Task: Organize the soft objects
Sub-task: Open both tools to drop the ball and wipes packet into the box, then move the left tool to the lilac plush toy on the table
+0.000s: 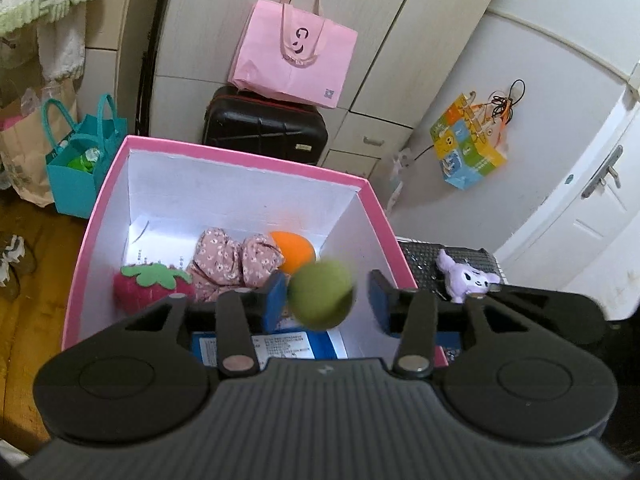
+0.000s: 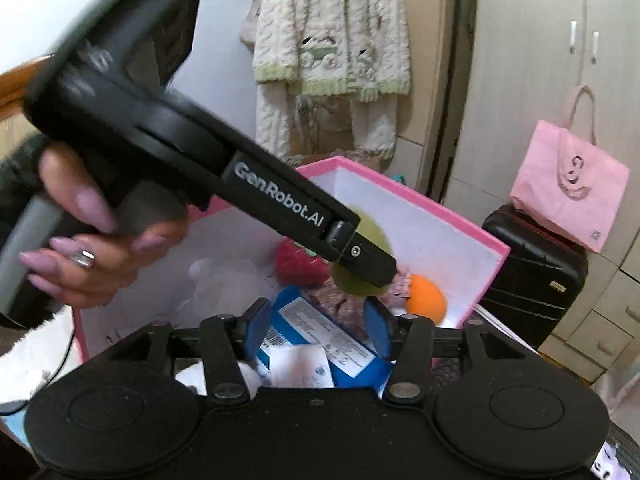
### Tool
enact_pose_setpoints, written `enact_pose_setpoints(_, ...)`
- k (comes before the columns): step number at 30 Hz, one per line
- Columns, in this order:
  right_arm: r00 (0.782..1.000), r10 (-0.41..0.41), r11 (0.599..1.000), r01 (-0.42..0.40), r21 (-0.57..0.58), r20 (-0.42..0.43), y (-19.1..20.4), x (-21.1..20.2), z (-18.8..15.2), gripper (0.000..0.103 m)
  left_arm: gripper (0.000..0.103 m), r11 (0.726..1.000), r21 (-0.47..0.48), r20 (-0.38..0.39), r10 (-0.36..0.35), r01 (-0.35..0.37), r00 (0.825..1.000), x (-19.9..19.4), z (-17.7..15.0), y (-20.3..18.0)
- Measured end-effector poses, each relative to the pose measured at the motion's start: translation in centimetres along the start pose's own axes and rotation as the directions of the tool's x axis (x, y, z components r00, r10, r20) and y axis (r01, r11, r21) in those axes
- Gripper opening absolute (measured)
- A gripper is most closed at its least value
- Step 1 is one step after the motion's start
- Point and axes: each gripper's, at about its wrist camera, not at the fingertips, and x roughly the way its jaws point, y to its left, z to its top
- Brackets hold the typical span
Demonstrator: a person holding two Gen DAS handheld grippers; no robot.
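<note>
The left hand-held gripper has its blue pads spread, and a fuzzy green ball sits blurred between them, touching the left pad at most and clear of the right one, so it is released rather than clenched. The right hand-held gripper is also released, its pads apart with nothing between them.

Just beyond and below both sets of pads stands an open cardboard box with a pink rim and plain white inner walls. Nearest the grippers inside it lies a blue and white packet with fine printed text and a barcode, too small to read. Past that, to the left, is a plush strawberry with a green felt leaf cap, then a bundle of pink flowered cloth, and an orange ball, smooth and round, by the far right wall.

From the right wrist view, the left gripper's black arm crosses over the box, lettered "GenRobot.AI", held by a hand with long pale pink nails and a ring.

Right of the box, a small lilac plush toy lies on a dark ribbed surface.

Farther off, a black hard suitcase carries a pink paper bag. A teal bag stands on the wooden floor, a colourful bag hangs by a white door, and a knitted cream and green garment hangs by pale cupboards.
</note>
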Motion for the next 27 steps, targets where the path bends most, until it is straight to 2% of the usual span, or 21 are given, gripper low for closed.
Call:
enact_pose_setpoints(2, 1.000, 0.013, 0.999, -0.014, 0.031, 0.026, -0.5, -1.4, 0.0, 0.058, 0.058, 1.000, 0.019, 0.007, 0.005, -0.005, 1.000, -0.3, -0.1, -0.3)
enact_pose_setpoints(6, 0.998, 0.008, 0.996, -0.014, 0.085, 0.067, -1.1, -4.4, -0.4, 0.059, 0.063, 0.998, 0.063, 0.024, 0.006, -0.008, 1.000, -2.3, -0.4, -0.9)
enact_pose_setpoints(20, 0.989, -0.132, 0.981, 0.120, 0.152, 0.070, -1.1, -11.9, -2.4, 0.061, 0.066, 0.981, 0.191, 0.041, 0.033, -0.040, 0.999, -10.9, -3.4, -4.1)
enact_pose_setpoints(27, 0.983, -0.171, 0.976, 0.161, 0.148, 0.063, -0.7, -15.9, -3.9, 0.063, 0.067, 0.969, 0.249, 0.024, 0.003, -0.009, 1.000, -13.3, -5.1, -7.1)
